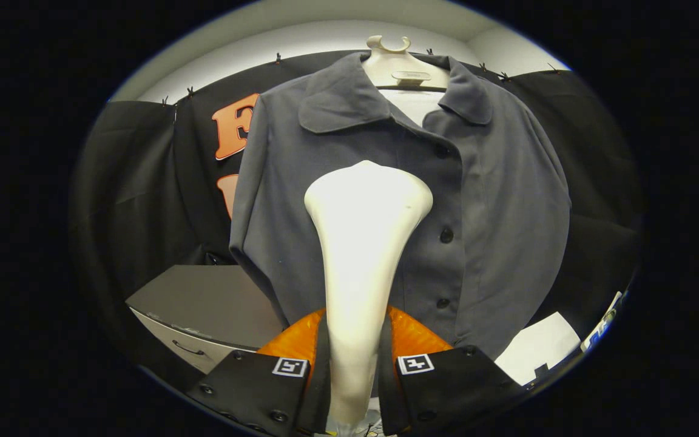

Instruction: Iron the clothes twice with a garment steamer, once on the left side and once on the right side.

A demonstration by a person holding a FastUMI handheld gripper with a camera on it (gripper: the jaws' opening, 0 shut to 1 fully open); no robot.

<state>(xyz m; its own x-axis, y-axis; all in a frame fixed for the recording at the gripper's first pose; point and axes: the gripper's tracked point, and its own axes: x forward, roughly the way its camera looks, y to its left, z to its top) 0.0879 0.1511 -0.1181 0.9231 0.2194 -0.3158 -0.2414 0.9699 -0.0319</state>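
your gripper [352, 364] is clamped on the steamer [364, 243] handle, both fingers pressing its narrow neck, w/ the wide white head pointing up just ahead of them. the grey shirt [410, 200] hangs buttoned on a hanger [403, 67] right beyond the head, which covers its mid front, left of the button line. grey cabinet [210, 303] sits lower left of the shirt.

The gripper [354, 364] points forward and slightly upward, its jaws closed from either side on the narrow handle of the white plastic garment steamer [361, 243], whose broad flared head rises just ahead of them.
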